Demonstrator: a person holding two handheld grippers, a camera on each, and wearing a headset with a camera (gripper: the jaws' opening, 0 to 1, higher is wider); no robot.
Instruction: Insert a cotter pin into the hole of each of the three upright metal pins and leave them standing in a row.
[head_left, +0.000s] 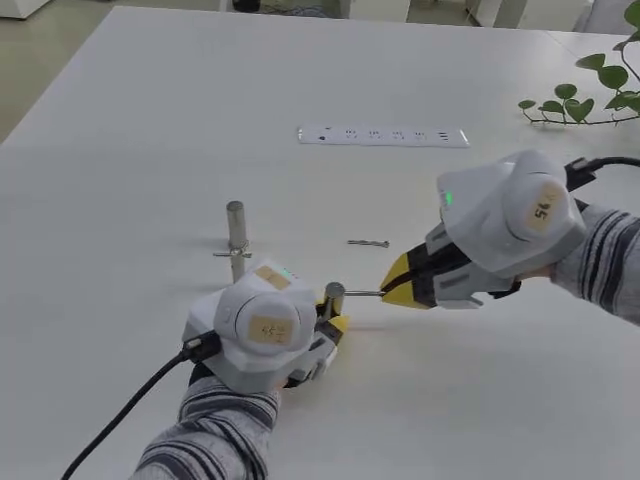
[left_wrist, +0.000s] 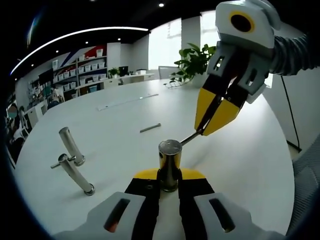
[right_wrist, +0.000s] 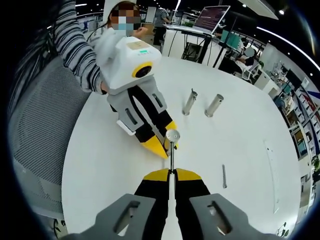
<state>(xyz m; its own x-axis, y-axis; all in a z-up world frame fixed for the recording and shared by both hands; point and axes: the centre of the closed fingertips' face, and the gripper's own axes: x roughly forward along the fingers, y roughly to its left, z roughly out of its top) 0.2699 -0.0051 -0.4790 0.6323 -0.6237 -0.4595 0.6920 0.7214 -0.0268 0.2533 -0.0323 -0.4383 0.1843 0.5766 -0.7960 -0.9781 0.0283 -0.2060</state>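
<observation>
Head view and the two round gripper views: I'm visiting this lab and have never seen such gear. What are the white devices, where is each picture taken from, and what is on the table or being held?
There is no robot here. A person holds a two-jaw gripper in each hand. The head view comes from a headset camera looking down. Each round picture comes from a camera riding on one gripper.

The left gripper is shut on an upright metal pin. The right gripper pinches a thin cotter pin, its tip at that pin's top.

On the white table stand two more. The nearer pin has a cotter pin through it; the farther pin is bare. A spare cotter pin and a power strip lie beyond.
</observation>
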